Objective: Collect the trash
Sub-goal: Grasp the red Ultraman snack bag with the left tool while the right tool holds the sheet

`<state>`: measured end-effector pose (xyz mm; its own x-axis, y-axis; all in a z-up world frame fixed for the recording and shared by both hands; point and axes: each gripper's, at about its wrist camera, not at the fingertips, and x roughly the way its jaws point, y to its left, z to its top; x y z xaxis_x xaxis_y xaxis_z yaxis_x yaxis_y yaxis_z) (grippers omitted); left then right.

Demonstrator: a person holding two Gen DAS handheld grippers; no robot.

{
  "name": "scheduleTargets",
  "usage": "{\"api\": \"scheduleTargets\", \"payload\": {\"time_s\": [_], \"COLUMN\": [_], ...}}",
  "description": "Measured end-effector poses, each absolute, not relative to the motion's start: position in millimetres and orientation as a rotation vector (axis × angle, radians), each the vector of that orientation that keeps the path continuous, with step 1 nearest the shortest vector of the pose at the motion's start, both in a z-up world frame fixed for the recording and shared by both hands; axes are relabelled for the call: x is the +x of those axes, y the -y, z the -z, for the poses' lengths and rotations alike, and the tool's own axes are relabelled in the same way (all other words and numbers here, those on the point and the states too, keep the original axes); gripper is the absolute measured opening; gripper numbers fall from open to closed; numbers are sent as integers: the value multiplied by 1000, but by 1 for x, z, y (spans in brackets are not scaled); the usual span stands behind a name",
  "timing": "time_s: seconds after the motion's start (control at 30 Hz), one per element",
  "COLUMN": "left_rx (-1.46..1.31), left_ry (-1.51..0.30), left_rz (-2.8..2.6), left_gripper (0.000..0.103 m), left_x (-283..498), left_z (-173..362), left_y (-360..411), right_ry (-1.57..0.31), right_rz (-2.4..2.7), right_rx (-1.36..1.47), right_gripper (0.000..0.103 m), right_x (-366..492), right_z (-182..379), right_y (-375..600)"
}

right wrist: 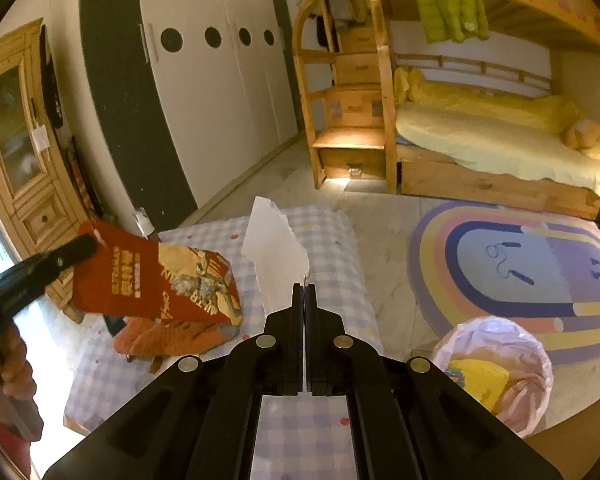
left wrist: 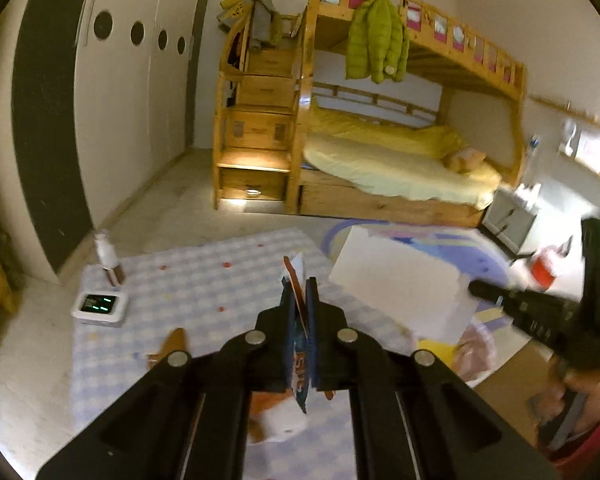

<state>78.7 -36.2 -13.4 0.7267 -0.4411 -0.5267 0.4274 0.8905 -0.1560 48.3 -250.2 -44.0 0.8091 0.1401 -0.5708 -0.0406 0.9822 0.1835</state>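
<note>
We see the checked mat (right wrist: 332,240) spread on the floor, its near edge hidden behind both grippers. Near its right edge stands the bin (right wrist: 496,368), lined with a pink bag; part of its rim is cut off in the left wrist view.

Our left gripper (left wrist: 300,300) is clamped on a red snack bag (right wrist: 156,280). From its own camera the bag (left wrist: 298,320) shows only edge-on, a thin strip running along the fingers; from the right it hangs over the mat's left edge, long axis slanting down to the right, print too blurred to read.

Our right gripper (right wrist: 304,292) is closed on a torn white paper (right wrist: 276,256), which stands up and away from the fingers above the mat's middle.
</note>
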Motion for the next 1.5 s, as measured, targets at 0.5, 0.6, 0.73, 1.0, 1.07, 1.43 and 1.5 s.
{"api": "scheduleTargets", "payload": {"time_s": [0.5, 0.6, 0.73, 1.0, 1.07, 1.43, 1.5], "left_rx": [-39, -23, 21, 58, 58, 85, 104], "left_ry": [-795, -767, -742, -718, -732, -733, -777], "left_rz": [244, 254, 297, 333, 309, 312, 326], "left_gripper": [10, 11, 25, 48, 55, 61, 61], "left_x": [68, 54, 42, 36, 39, 15, 17], "left_z": [99, 108, 114, 116, 118, 108, 123], "left_y": [-13, -13, -1, 17, 13, 0, 8], "right_ry": [-682, -694, -711, -731, -741, -756, -763], "right_rz": [-185, -203, -206, -186, -178, -166, -169], "right_rx": [115, 102, 63, 36, 36, 59, 56], "right_gripper": [0, 0, 0, 0, 0, 0, 0], "right_x": [29, 27, 25, 22, 21, 20, 20], "right_z": [61, 65, 71, 76, 79, 89, 91], "right_y": [229, 219, 203, 197, 198, 208, 207]}}
